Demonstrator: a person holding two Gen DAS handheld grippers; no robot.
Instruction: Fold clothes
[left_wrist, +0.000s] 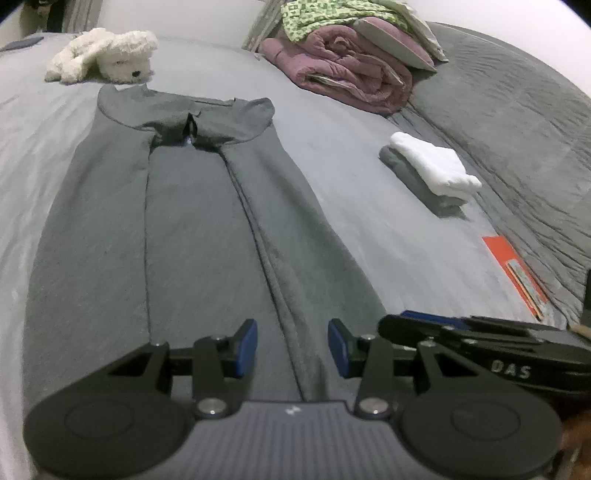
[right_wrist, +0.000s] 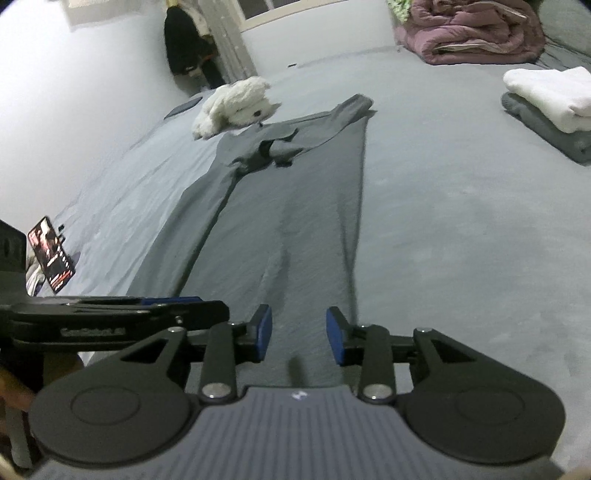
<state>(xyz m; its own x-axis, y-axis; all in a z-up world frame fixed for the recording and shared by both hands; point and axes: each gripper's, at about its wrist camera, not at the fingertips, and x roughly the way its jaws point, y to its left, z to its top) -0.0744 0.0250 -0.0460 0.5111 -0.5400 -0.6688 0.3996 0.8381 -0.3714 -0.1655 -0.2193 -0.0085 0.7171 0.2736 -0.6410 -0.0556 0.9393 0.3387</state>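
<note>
A dark grey long-sleeved garment (left_wrist: 192, 229) lies flat on the grey bed, both sides folded in lengthwise, its collar at the far end. It also shows in the right wrist view (right_wrist: 291, 206). My left gripper (left_wrist: 292, 347) is open and empty just above the garment's near hem. My right gripper (right_wrist: 299, 339) is open and empty over the near hem, beside the left one. The right gripper's body (left_wrist: 480, 343) shows at the right of the left wrist view. The left gripper's body (right_wrist: 110, 314) shows at the left of the right wrist view.
A white plush dog (left_wrist: 107, 55) lies beyond the collar. A stack of folded white and grey clothes (left_wrist: 432, 170) sits to the right. A rolled purple quilt (left_wrist: 351, 74) and a dark grey blanket (left_wrist: 517, 110) lie at the far right. An orange card (left_wrist: 517, 273) lies nearby. A phone (right_wrist: 51, 254) stands at left.
</note>
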